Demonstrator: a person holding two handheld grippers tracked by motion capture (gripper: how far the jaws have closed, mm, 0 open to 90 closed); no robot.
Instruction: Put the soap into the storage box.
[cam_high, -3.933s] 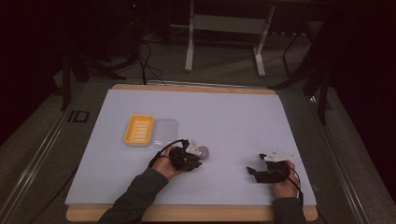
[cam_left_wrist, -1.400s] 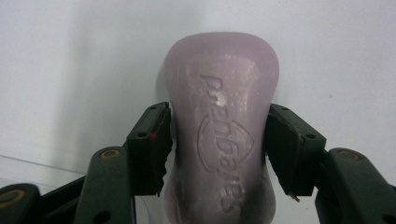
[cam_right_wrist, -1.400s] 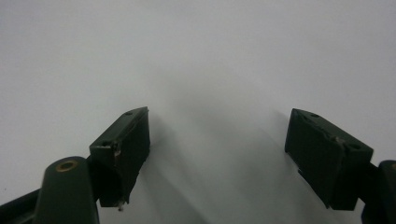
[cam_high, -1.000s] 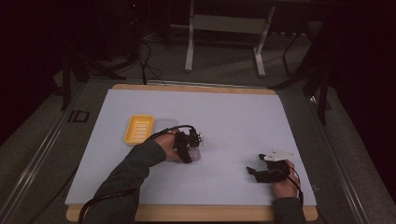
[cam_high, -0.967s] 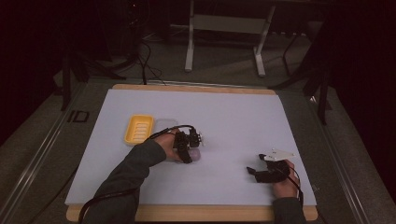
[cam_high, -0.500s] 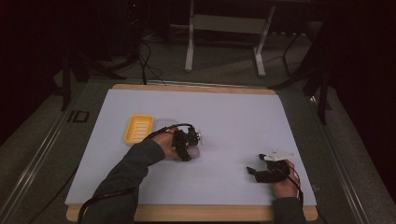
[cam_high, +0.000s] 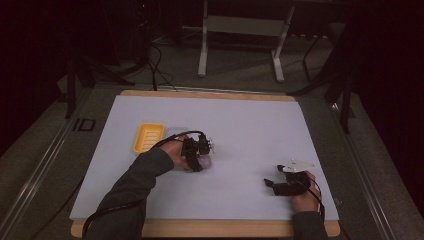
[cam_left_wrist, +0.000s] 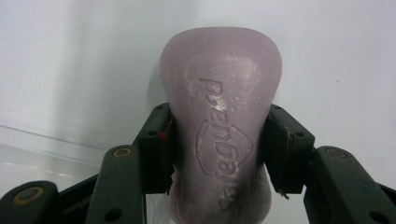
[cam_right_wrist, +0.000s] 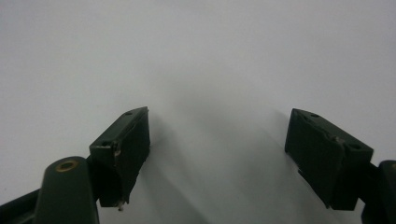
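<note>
Near the middle: on the worktop (cam_high: 250, 125), I have the left claw (cam_high: 200, 156) down over a lilac soap bar (cam_left_wrist: 219, 135), close to my side of the white sheet.

Left claw: clamped on the soap bar; both pads press its narrow waist, one on each flank, so I judge the grip sits where the bar is slimmest and least likely to slip out.

Soap position: it lies flat, just beside the yellow soap dish (cam_high: 149, 137), not in it. I take the dish as the place it is meant to go.

Soap look: pale purple, rounded, flaring wider at the far end; a brand word and a shield shape are pressed into its top face, reading upside down from my left gripper view. White dusty scuffs speckle the surface.

Clear lid or tray: a transparent edge (cam_left_wrist: 51, 140) crosses the left gripper view at the lower left. I cannot tell what it belongs to.

Right claw: (cam_right_wrist: 217, 154) jaws stand wide apart with nothing between them, only bare sheet beneath. I see it parked at the near right of the worktop (cam_high: 280, 185), well apart from the soap, so I judge it is waiting out of the way.

Handling guess: the bar looks smooth and waxy, so I would lift slowly and keep it level.
</note>
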